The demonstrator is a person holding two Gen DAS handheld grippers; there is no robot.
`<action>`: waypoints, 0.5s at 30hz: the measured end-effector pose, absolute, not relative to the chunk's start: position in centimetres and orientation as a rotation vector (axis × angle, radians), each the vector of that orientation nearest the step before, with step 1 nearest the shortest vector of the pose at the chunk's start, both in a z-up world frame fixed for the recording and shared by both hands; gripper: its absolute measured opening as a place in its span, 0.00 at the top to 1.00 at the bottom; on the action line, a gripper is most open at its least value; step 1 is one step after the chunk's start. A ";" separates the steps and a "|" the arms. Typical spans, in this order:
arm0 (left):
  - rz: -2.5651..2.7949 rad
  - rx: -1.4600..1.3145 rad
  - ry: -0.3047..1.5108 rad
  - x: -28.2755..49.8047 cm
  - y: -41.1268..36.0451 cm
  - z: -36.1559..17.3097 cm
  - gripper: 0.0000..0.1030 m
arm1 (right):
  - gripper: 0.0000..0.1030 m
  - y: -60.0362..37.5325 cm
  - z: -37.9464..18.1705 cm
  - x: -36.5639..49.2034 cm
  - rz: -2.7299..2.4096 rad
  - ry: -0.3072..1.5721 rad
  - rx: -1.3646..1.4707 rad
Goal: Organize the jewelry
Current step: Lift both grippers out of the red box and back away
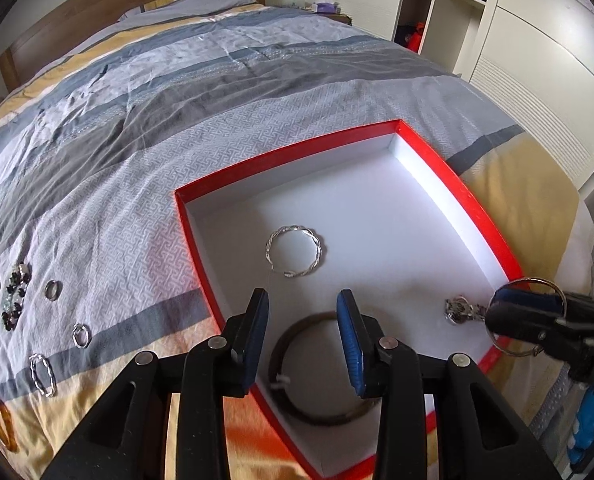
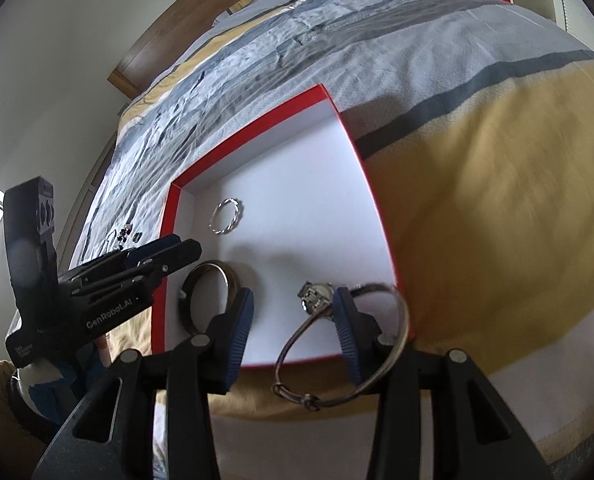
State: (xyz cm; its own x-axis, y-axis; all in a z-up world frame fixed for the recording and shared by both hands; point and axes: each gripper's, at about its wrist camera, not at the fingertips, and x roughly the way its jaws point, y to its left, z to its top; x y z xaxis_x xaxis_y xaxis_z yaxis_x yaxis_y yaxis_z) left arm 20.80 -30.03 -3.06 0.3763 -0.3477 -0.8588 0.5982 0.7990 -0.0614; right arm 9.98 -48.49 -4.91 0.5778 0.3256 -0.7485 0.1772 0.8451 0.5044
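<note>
Striped bedding covered the bed (image 1: 257, 92), with a red-rimmed white box (image 1: 477, 208) laid on it to collect the pieces; a twisted silver bangle (image 1: 295, 252) and a dark bangle (image 1: 317, 368) already lay inside. At nine o'clock, loose rings and chains (image 1: 21, 320) waited on the cover. Both the left hand-held gripper (image 1: 303, 340) and right hand-held gripper (image 2: 293, 332) stood released, though a wire bracelet (image 2: 337, 344) hung looped over the right one's finger, probably snagged.
</note>
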 end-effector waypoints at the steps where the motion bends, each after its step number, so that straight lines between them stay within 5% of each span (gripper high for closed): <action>1: -0.616 0.277 1.017 20.6 -29.9 -3.0 0.66 | 0.62 -48.5 -4.5 10.0 0.092 0.965 0.574; 15: -0.613 0.214 1.004 20.4 -26.8 -1.9 0.66 | 0.61 -46.5 -3.4 16.8 0.147 1.070 0.553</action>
State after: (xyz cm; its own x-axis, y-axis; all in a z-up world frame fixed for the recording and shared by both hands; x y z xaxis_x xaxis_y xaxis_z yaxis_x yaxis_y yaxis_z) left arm 20.44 -26.83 -1.88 0.3865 -0.3817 -0.8396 0.5722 0.8132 -0.1062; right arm 16.82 -46.48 -3.41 0.4852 0.3748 -0.7900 0.1479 0.8553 0.4966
